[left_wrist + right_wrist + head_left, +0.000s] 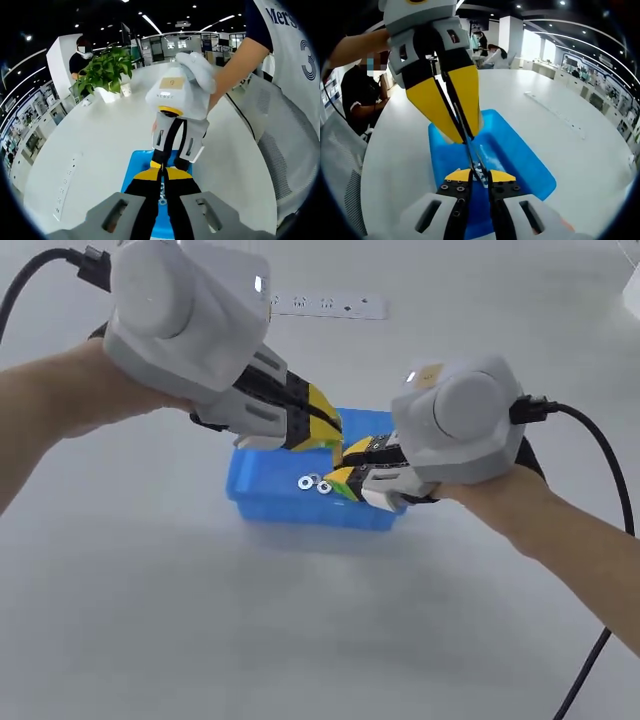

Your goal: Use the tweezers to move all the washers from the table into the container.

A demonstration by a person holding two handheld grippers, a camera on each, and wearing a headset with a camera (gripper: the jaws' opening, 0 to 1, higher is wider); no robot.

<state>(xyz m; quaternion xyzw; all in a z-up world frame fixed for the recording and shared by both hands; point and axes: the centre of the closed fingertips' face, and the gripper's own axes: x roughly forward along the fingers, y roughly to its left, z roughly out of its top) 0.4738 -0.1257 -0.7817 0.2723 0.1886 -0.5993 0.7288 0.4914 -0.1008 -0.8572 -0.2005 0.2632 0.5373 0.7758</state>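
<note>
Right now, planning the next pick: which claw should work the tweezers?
Probably left: the left claw is shut along the tweezers; the right claw pinches only their tips, above the container.

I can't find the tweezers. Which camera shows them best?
The right gripper view: the tweezers stretch from the left gripper to the right gripper. In the left gripper view and the head view, the jaws hide most of them.

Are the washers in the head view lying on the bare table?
No: the two washers lie inside the blue container, not on the white table around it.
</note>
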